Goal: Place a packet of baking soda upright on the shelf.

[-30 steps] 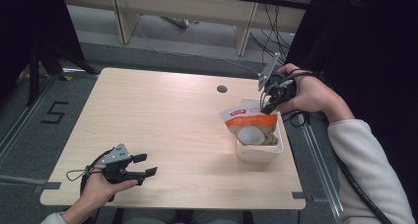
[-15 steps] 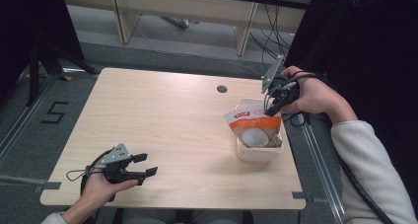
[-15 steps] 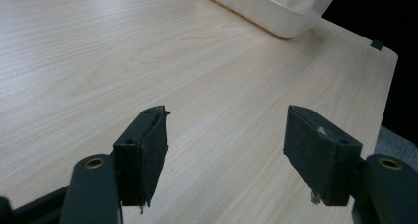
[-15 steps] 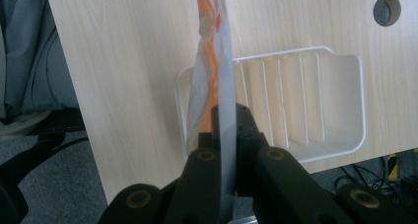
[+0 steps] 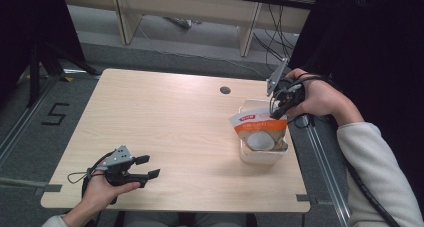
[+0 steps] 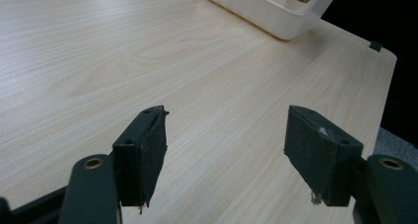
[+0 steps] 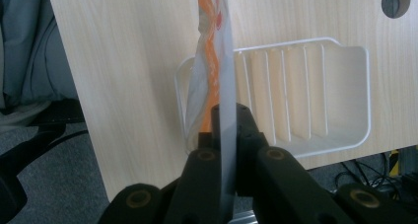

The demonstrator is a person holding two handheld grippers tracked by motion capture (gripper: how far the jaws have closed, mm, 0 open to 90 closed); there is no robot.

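An orange and white pouch (image 5: pixel 257 131) stands with its lower part inside a white ribbed bin (image 5: pixel 261 158) at the table's right side. My right gripper (image 5: pixel 278 105) is shut on the pouch's top edge. In the right gripper view the pouch (image 7: pixel 217 51) hangs edge-on from the gripper (image 7: pixel 227 130), over the near end of the bin (image 7: pixel 345 86). My left gripper (image 5: pixel 147 167) stands open near the front left of the table, nothing between its jaws. In the left gripper view the gripper (image 6: pixel 226 155) is over bare wood, with the bin (image 6: pixel 266 12) far off.
A round cable hole (image 5: pixel 225 90) sits in the table behind the bin. The bin stands close to the table's right edge (image 5: pixel 299 172). Light wood desks and cables lie on the floor beyond the far edge.
The right hand has shifted slightly with the pouch over the bin. The left gripper has stayed where it was.
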